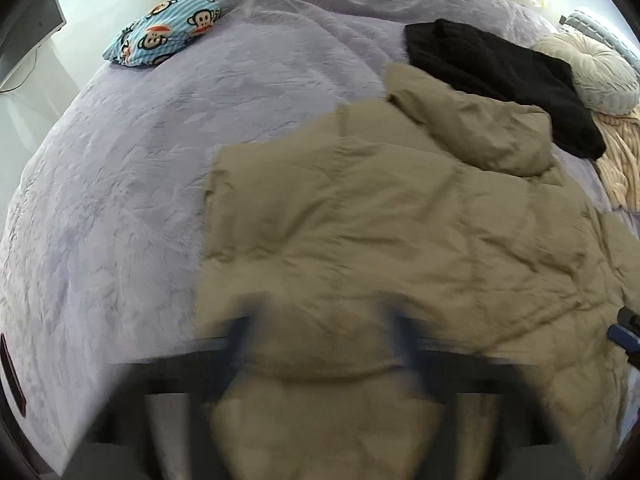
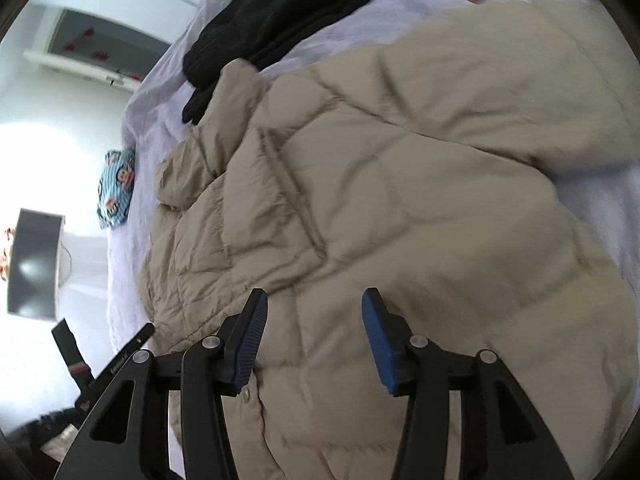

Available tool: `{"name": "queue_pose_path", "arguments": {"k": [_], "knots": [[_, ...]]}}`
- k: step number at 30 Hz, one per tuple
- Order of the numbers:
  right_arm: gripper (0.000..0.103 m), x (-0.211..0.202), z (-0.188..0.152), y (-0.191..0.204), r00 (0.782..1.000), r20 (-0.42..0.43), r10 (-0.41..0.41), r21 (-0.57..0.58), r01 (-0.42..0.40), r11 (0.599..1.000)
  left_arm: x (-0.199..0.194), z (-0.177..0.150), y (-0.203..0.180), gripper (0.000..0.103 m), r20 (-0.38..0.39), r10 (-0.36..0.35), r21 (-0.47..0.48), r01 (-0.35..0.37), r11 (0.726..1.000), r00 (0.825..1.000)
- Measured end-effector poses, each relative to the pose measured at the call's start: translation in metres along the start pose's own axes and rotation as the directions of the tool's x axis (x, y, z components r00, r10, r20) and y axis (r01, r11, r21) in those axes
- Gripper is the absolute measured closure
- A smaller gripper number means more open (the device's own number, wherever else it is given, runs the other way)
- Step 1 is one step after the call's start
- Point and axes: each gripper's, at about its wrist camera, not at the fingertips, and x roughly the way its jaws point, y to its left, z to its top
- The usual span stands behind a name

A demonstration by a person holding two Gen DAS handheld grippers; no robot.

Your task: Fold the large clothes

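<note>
A tan quilted puffer jacket [image 1: 380, 220] lies spread on the lilac bed cover [image 1: 140, 180], its hood bunched toward the far side. My left gripper [image 1: 324, 328] hovers over the jacket's near edge. It is blurred, but its two fingers stand wide apart with nothing pinched. In the right wrist view the same jacket [image 2: 400, 180] fills the frame. My right gripper [image 2: 314, 332] is open just above it, blue pads [image 2: 252, 344] apart and clear of the fabric. A bit of the right gripper [image 1: 624, 328] shows at the left view's right edge.
A black garment [image 1: 500, 76] lies beyond the hood, with a round cream cushion [image 1: 600, 76] and a striped beige blanket [image 1: 624, 160] to its right. A blue monkey-print pillow [image 1: 168, 28] sits far left. The bed's edge and a dark screen [image 2: 36, 260] show in the right wrist view.
</note>
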Motion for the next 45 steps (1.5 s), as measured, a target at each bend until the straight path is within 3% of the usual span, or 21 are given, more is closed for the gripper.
{"name": "queue_pose_path", "arguments": {"k": [2,8,11,14,20,29,37,41,45], "knots": [[0.045,-0.008,-0.003,-0.008,1.000,0.005,0.000,0.007,0.000,1.000,-0.012,-0.007,-0.014,0.000,0.030,-0.012,0.009,0.012,1.000,0.999],[0.036,-0.030,-0.008,-0.038,1.000,0.021,0.000,0.046,-0.001,0.999,-0.021,-0.026,-0.073,0.000,-0.022,-0.046,0.082,0.047,0.995,0.999],[0.026,-0.043,-0.006,-0.056,0.999,0.039,0.000,0.067,-0.003,0.998,-0.021,-0.030,-0.098,0.000,-0.042,-0.074,0.086,0.078,0.993,0.996],[0.020,-0.059,-0.001,-0.076,0.998,0.065,-0.008,0.091,0.002,0.996,-0.014,-0.031,-0.120,0.000,-0.075,-0.063,0.108,0.071,0.992,0.995],[0.018,-0.087,0.019,-0.121,0.995,0.099,-0.008,0.146,-0.006,0.989,-0.007,-0.034,-0.168,0.000,-0.146,-0.081,0.162,0.104,0.981,0.986],[0.016,-0.117,0.050,-0.194,0.986,0.162,-0.037,0.261,-0.007,0.965,-0.012,-0.043,-0.235,0.000,-0.167,-0.124,0.196,0.156,0.968,0.978],[0.015,-0.133,0.074,-0.241,0.969,0.232,-0.089,0.330,0.008,0.944,-0.014,-0.042,-0.271,0.000,-0.171,-0.124,0.228,0.161,0.960,0.977],[0.015,-0.135,0.088,-0.259,0.964,0.254,-0.083,0.372,-0.018,0.928,-0.013,-0.041,-0.283,0.000,-0.178,-0.122,0.230,0.162,0.960,0.976],[0.015,-0.139,0.104,-0.287,0.945,0.323,-0.053,0.464,-0.110,0.879,-0.015,-0.041,-0.294,0.000,-0.175,-0.121,0.244,0.162,0.956,0.977]]}}
